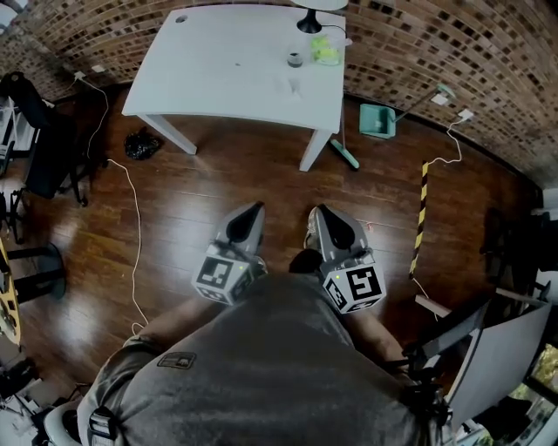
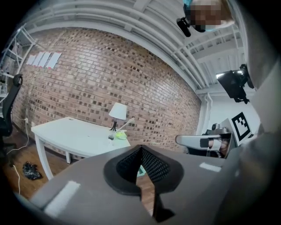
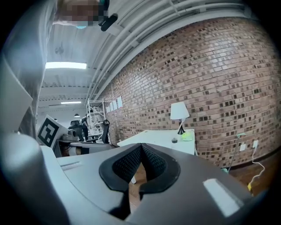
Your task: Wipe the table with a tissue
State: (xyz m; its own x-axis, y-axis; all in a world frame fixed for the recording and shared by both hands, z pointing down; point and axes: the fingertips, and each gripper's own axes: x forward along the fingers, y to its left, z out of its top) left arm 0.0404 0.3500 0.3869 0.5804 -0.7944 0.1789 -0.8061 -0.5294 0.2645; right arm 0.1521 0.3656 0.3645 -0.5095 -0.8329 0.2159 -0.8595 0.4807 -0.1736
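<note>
Straight ahead, a brick wall (image 1: 436, 52) runs across the far side of the room, and a dark wooden floor (image 1: 227, 183) fills the space between it and me. The white table (image 1: 227, 61) stands against that wall, well apart from both of my grippers, with most of its top bare.

I hold the left gripper (image 1: 251, 213) and the right gripper (image 1: 324, 213) side by side, close in front of my body and over the floor. Each one points toward the table, tipped slightly downward. On both, the jaws are closed. The ribbed black pads meet at their tips and have hold of nothing.

A teal dustpan (image 1: 377, 120) sits on the floor by the table's right leg. A black bag (image 1: 142, 144) lies near its left leg, and a white cable (image 1: 131, 192) trails over the boards on that side.

At the table's far right corner stands a lamp (image 1: 309, 17) with a white shade. Just beside it are a yellow-green thing (image 1: 327, 50) and a small dark cup (image 1: 296, 59). Both are too small for me to tell more, and I cannot say which of them, if either, is the tissue.
</note>
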